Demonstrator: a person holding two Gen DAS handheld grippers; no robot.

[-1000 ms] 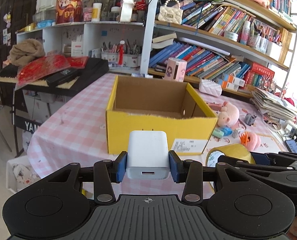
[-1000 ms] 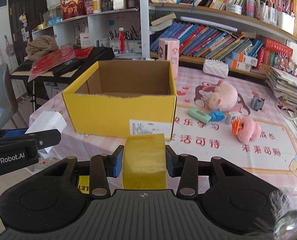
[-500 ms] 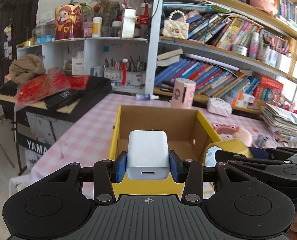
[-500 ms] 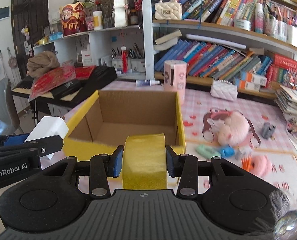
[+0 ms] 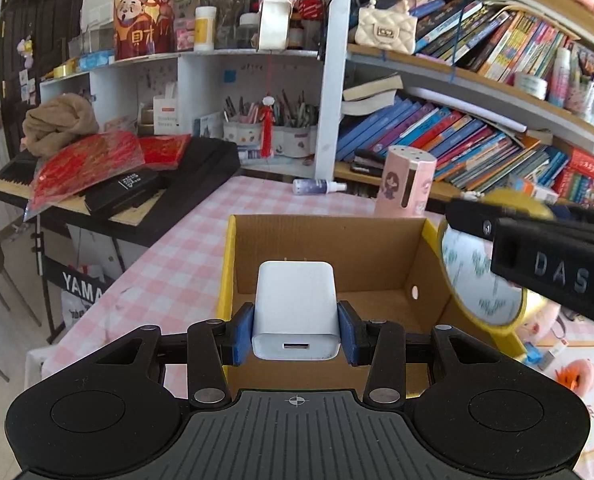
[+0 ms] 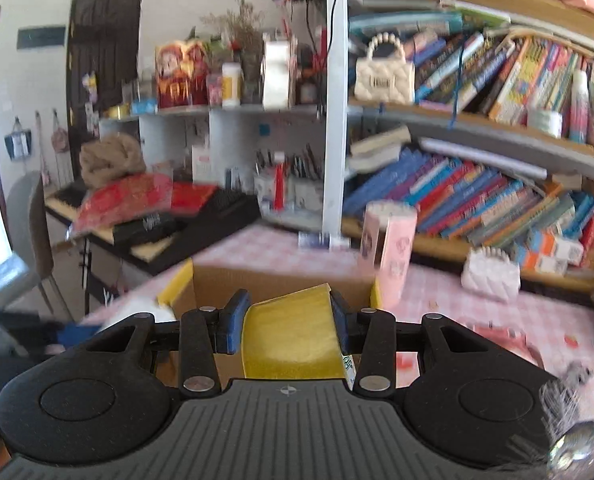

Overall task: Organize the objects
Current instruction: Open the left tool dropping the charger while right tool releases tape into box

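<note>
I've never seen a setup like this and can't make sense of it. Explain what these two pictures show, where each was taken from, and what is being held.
There is no robot here: a person holds a hand-operated two-finger gripper in each hand, and a wide-angle camera on each looks forward along its fingers.

The left camera's picture shows the left gripper clamped on a white charger, over an open yellow cardboard box. The black bar at the right is the other gripper.

The right camera's picture, blurred, shows the right gripper clamped on a yellow roll of tape, just before the same box.

The box stands on a table with a pink checked cloth, with a pink cylinder and a small spray bottle behind it. Bookshelves fill the background.
</note>
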